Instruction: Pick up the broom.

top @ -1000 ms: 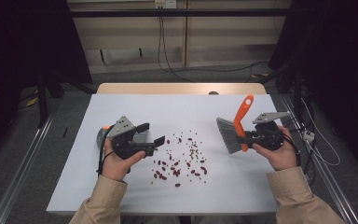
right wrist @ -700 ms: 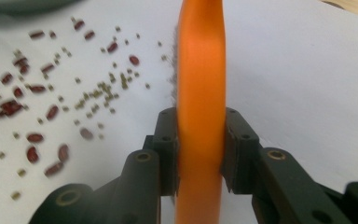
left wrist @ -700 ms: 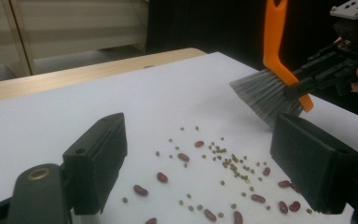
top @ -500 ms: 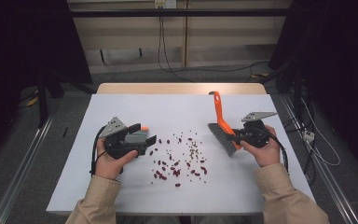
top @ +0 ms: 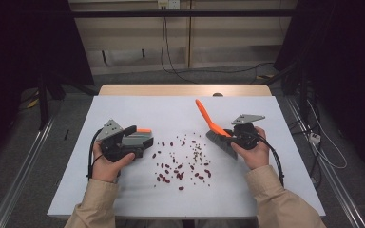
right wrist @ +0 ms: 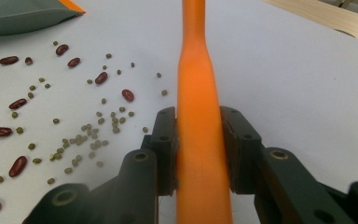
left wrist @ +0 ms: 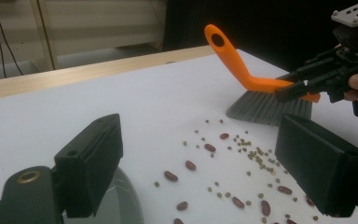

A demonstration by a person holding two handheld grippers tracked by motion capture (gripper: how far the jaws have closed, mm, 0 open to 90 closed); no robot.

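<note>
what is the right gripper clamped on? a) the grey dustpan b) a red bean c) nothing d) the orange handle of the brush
d: in the right gripper view the right gripper has both jaws pressed against the orange handle of the brush, and the high view shows its grey bristles angled down beside the scattered beans.

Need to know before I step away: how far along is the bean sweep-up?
Done: the right gripper is clamped on the brush, and the left gripper appears to hold the dustpan. In hand: the bristles are down at the edge of the beans. Left: all the sweeping; the beans lie scattered across the table.
</note>
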